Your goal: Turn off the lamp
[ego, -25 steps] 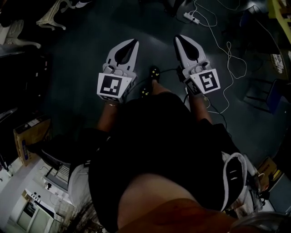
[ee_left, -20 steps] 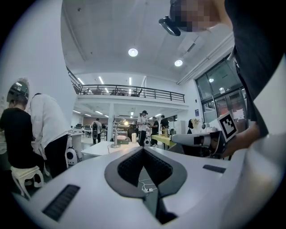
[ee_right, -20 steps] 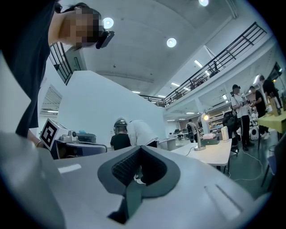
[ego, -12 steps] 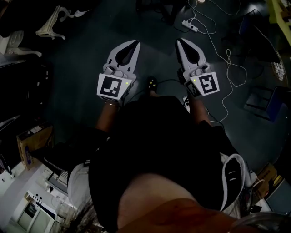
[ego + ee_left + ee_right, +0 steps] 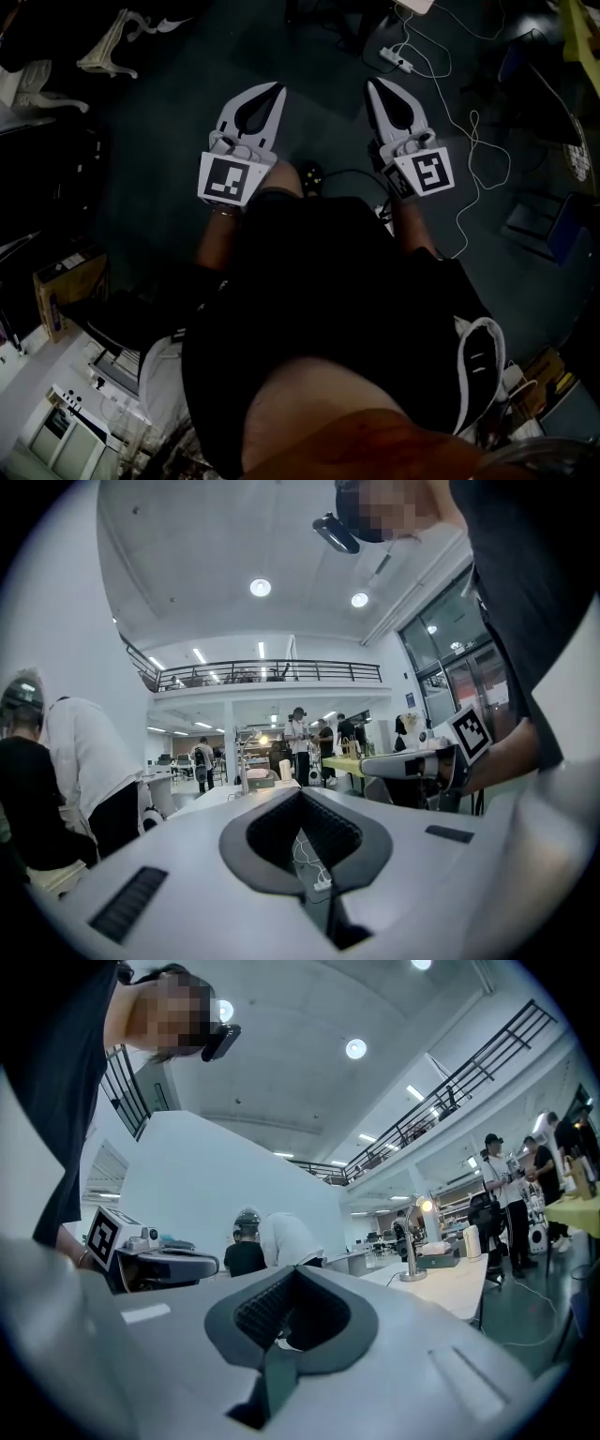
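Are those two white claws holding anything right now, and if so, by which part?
Nothing is held. The left claw and the right claw are both shut, with nothing between their jaws.

Head view downward, other two level
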Available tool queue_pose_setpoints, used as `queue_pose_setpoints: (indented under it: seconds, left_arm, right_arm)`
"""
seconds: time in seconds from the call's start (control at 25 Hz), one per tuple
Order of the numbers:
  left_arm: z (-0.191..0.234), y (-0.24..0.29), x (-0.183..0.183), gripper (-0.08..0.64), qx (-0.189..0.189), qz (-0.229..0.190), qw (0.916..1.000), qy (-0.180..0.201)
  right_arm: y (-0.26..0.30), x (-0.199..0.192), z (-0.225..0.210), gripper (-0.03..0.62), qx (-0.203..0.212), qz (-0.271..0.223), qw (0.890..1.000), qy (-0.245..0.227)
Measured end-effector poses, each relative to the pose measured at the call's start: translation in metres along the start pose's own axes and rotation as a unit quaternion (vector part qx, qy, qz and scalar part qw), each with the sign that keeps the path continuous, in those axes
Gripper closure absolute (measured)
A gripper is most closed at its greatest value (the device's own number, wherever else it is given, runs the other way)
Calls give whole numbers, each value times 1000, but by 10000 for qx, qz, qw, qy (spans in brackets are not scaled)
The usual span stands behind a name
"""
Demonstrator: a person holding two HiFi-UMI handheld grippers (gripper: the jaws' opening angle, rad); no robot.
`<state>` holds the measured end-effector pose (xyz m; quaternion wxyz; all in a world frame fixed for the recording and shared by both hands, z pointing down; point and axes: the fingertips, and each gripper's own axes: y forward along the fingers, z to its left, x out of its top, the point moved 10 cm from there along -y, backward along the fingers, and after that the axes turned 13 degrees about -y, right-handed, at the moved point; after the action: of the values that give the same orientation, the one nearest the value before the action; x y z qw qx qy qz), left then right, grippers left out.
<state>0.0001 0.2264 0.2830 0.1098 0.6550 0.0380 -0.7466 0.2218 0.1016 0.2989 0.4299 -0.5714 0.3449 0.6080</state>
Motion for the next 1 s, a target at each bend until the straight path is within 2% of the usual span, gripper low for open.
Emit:
queue_pose_setpoints:
  seconds: [0.16,0.44,0.76,1.0]
  left_arm:
    - [16,7,-7,565,9,-41,9998,-187]
    - [44,38,-5,565,-320,51,9991,-279]
    - [99,70,1,565,-676,323,9971,-114]
    - [143,93,8,565,-927,433,9946,-159]
  right_arm:
    - [4,-5,1,609,-102,96,9999,17]
    - [23,-11,-9,609,-426,298,9986,52]
    - [77,-19,-14,609,-696,320,9970,121]
    - [122,-24,-18,609,-841,386,9956,124]
